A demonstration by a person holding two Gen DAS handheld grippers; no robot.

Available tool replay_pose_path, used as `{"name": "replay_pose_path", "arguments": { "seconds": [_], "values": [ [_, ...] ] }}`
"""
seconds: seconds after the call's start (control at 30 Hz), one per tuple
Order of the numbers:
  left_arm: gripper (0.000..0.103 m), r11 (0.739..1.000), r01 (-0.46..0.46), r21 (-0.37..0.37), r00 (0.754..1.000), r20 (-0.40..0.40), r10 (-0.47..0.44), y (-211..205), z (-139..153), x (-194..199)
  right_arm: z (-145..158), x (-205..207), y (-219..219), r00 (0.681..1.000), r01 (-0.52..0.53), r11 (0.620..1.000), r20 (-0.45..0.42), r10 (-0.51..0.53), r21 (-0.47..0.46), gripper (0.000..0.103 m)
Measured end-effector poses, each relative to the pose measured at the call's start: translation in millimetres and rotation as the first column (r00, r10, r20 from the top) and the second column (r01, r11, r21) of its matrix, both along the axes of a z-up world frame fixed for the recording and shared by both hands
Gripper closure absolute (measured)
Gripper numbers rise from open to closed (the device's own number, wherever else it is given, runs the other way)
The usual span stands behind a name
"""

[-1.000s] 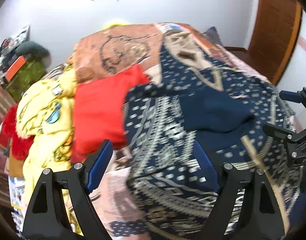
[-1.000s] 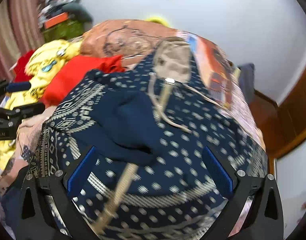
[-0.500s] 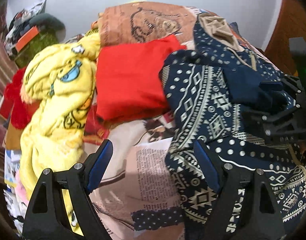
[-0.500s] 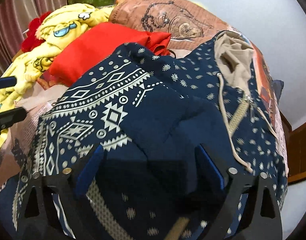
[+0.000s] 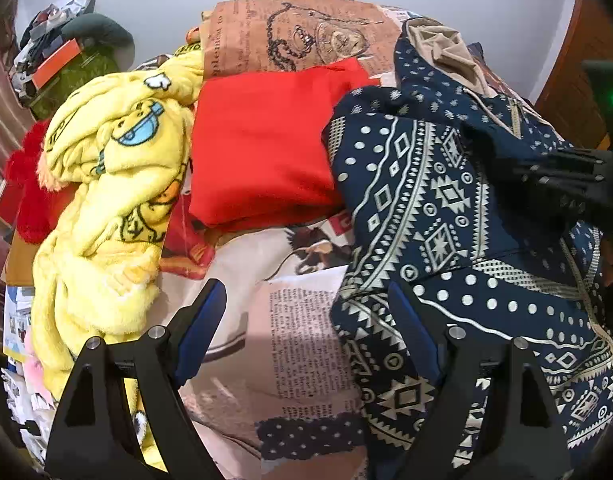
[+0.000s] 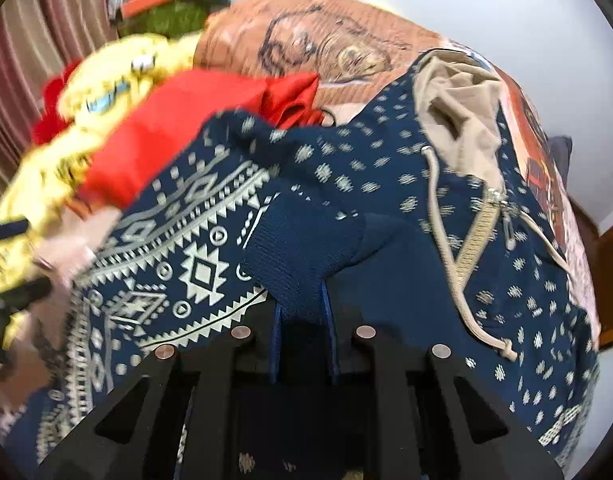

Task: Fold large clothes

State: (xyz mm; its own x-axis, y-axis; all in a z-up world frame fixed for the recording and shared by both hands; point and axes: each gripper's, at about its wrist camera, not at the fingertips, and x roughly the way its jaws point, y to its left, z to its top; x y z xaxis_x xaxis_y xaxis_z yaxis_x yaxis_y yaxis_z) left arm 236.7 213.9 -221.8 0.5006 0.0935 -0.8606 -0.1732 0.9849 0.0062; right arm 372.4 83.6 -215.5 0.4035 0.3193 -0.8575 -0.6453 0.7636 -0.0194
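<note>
The hoodie [image 5: 446, 200], navy with a cream geometric print, lies spread on the bed [image 5: 306, 344], filling the right half of the left wrist view and most of the right wrist view. Its tan-lined hood [image 6: 458, 104] points toward the far wall, and a cream drawstring [image 6: 446, 248] runs down beside the zip.

The right hand-held gripper [image 6: 302, 300] has just been closing, and its jaws now stand narrow with the plain navy ribbed cuff [image 6: 302, 252] of a sleeve pinched between the blue pads. The sleeve lies folded across the chest of the hoodie. In the left wrist view this gripper shows only as a dark frame at the right edge, over the hoodie.

The left hand-held gripper [image 5: 306, 332] stands wide, with nothing between its fingers. Its right finger [image 5: 414, 340] is at the near left edge of the hoodie; whether it touches the cloth cannot be told. Its left finger [image 5: 198, 332] is over the printed bed cover.

Left of the hoodie, touching its edge, lies a folded red garment [image 5: 262, 148]. Further left is a rumpled yellow fleece [image 5: 110, 184] with cartoon prints, and behind both a brown printed pillow [image 5: 298, 36]. The right wrist view is blurred at its left side.
</note>
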Motion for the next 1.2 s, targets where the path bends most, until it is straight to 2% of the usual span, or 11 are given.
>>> {"name": "replay_pose_path", "arguments": {
  "seconds": [0.2,0.4,0.6,0.77,0.97,1.2],
  "values": [
    [0.020,1.000,0.019,0.014,1.000,0.019,-0.019,-12,14,7,49,-3,-38,0.997,0.044,0.993,0.065,-0.051,0.110,0.088],
    [0.020,0.999,0.027,0.020,0.999,0.047,-0.027,-29,27,20,98,-7,-88,0.980,0.091,0.975,0.154,-0.123,0.204,0.088],
    [0.020,0.999,0.052,0.014,0.998,0.028,-0.053,-50,24,34,116,0,-136,0.963,0.169,0.941,0.152,-0.221,0.294,0.088],
    [0.020,0.998,0.057,0.028,0.998,0.000,-0.057,-63,15,43,107,4,-175,0.946,0.251,0.908,0.113,-0.303,0.335,0.089],
    [0.020,0.998,0.044,0.036,0.998,-0.041,-0.042,-67,0,54,71,4,-212,0.933,0.334,0.891,0.028,-0.360,0.308,0.091],
    [0.020,1.000,0.019,0.016,0.996,-0.086,-0.018,-63,-17,61,35,8,-252,0.904,0.423,0.850,-0.086,-0.418,0.313,0.092]
  ]
}}
